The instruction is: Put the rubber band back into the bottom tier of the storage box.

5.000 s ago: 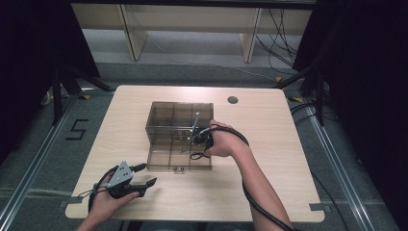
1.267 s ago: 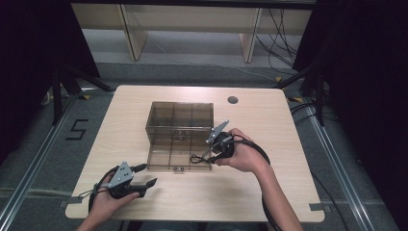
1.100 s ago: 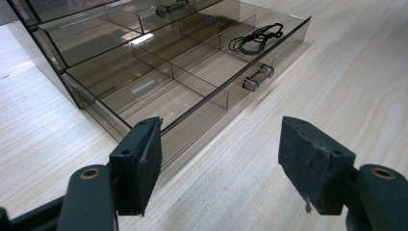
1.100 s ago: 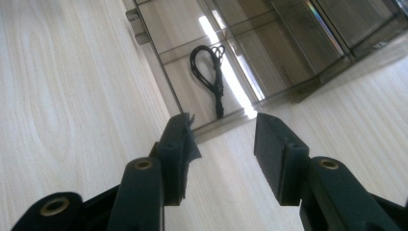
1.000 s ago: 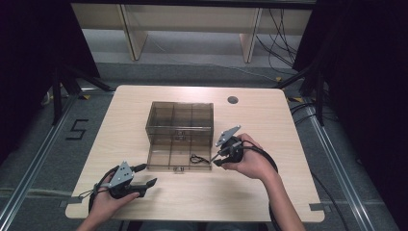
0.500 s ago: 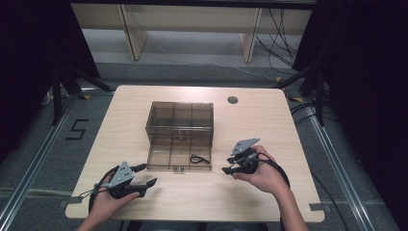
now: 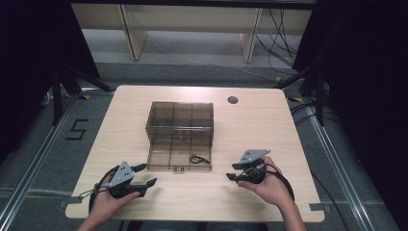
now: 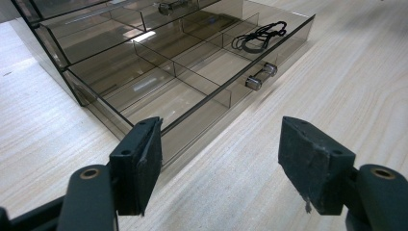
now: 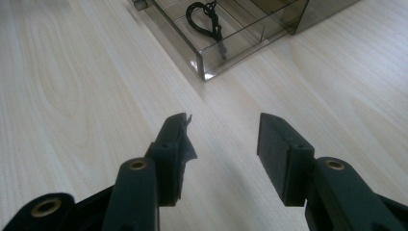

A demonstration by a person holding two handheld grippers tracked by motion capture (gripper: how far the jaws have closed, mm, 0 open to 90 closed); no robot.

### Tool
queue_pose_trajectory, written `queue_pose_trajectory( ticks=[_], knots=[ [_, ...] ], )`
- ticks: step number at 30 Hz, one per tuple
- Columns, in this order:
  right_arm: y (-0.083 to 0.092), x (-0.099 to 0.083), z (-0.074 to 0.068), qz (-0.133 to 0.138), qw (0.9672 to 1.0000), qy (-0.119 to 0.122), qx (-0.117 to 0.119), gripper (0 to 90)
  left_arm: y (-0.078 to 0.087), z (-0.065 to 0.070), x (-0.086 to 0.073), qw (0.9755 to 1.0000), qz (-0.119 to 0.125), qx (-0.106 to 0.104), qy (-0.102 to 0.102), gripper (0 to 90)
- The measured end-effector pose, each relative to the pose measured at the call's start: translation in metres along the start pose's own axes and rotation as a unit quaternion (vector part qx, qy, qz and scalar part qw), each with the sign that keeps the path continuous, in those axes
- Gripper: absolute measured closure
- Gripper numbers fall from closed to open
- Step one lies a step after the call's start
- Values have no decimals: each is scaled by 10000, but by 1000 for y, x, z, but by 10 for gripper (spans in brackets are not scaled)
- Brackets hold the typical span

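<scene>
Two grippers rested low over the pale wooden bench [image 7: 269, 120], one on each side of a smoky clear drawer box [image 7: 179, 115]. The left gripper [image 7: 145, 175] stood with jaws wide apart and nothing between them, just before the front left corner of the pulled-out lower drawer [image 8: 192, 96]. The right gripper [image 7: 233, 172] lay apart from the drawer's right corner; its jaws had just been opening and held nothing. A small coiled black cord [image 7: 197, 158] lay in the drawer's front right compartment, seen also in the right gripper view [image 9: 204, 19]. Judged from this layout, the cord had been placed and the step in hand was the release; the next move would likely call for pushing the drawer shut, with a square press at its two small metal knobs [image 8: 261, 76]. The bench carried a round cable hole [image 7: 233, 100] near its far edge. Beyond stood grey flooring, shelf legs, loose cables and dark curtains.
</scene>
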State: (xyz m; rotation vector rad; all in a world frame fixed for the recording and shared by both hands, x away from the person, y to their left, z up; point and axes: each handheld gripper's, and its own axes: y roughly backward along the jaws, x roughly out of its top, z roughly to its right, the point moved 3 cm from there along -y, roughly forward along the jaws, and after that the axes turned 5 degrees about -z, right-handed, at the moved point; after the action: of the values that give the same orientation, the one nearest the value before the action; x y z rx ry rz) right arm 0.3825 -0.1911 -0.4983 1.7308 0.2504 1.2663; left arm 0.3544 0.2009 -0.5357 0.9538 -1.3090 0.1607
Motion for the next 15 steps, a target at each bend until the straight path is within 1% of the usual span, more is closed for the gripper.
queue_pose_trajectory(
  ticks=[1,3,4,5,6,7,9,10,11,12,13,15],
  knots=[
    [1,-2,0,-55,10000,-19,24,546,0,0,0,10000,0,1,-38,317],
    [0,-6,-2,7,9999,-100,-13,546,0,-1,0,10000,6,-20,-37,317],
    [0,-8,-3,0,9998,-180,19,545,0,0,0,10000,6,-17,7,317],
    [-1,-9,-4,3,9998,-201,19,545,0,0,0,10000,32,10,-38,317],
    [-2,-11,-3,64,9999,-139,-10,544,0,0,0,10000,-3,14,-6,317],
    [-2,-12,-5,49,9997,-218,22,544,0,0,0,10000,-18,22,-15,317],
    [-5,-15,-5,116,9997,-190,46,544,0,0,0,10000,-21,23,-14,317],
    [-5,-16,-6,129,9997,-209,25,544,0,0,0,10000,-21,23,-9,317],
    [-6,-18,-7,186,9995,-235,30,544,0,0,0,10000,-23,23,-8,317],
    [-7,-19,-7,181,9996,-227,58,544,0,0,0,10000,-46,37,-7,317],
    [-7,-20,-8,254,9993,-273,51,544,0,0,0,10000,-45,38,-7,317],
    [-8,-21,-8,283,9993,-236,76,544,0,0,0,10000,-48,40,-10,317]
  ],
)
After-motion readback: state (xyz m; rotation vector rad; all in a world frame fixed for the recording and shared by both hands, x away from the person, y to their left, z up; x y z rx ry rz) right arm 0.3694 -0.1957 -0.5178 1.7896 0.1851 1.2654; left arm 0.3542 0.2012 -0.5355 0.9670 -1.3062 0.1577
